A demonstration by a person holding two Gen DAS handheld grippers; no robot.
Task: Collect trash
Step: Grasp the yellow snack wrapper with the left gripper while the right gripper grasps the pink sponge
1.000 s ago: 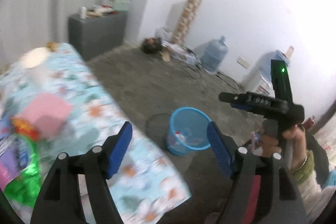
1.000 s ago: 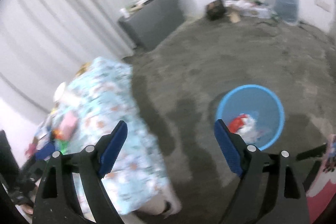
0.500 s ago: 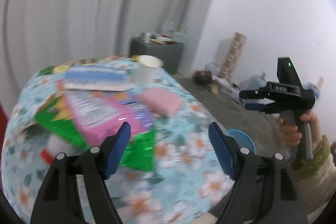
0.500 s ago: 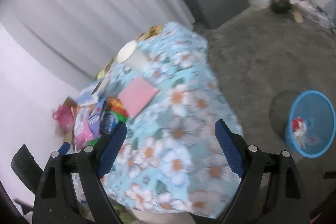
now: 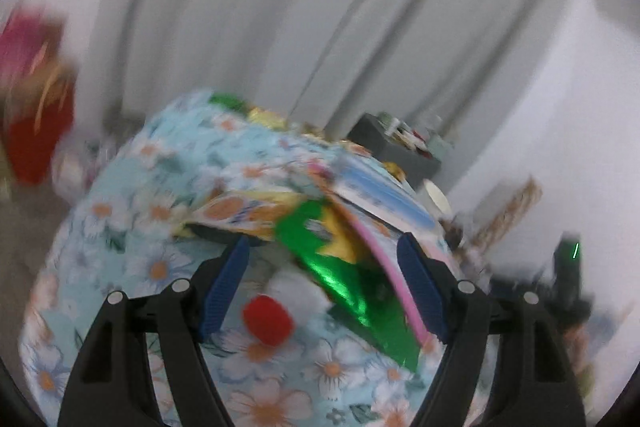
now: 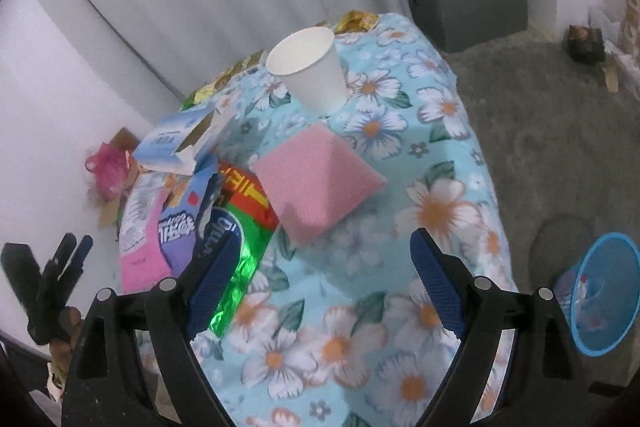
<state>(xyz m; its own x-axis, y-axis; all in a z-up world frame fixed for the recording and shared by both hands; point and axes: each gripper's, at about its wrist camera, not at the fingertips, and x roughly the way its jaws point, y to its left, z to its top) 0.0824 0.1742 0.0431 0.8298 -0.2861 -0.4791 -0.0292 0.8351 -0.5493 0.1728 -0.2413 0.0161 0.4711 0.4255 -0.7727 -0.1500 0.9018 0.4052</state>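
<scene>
Both grippers are released and hold nothing. Ahead of the right gripper (image 6: pixel 326 287), a pink sponge (image 6: pixel 316 179) lies on the flowered surface (image 6: pixel 440 195), wrappers (image 6: pixel 224 223) by its left finger. A green wrapper (image 5: pixel 340 275) lies between the left gripper (image 5: pixel 326 287) fingers.

Wrappers (image 6: pixel 224 227) heaped on table, bin (image 6: pixel 604 291) (blue) w/ trash
</scene>
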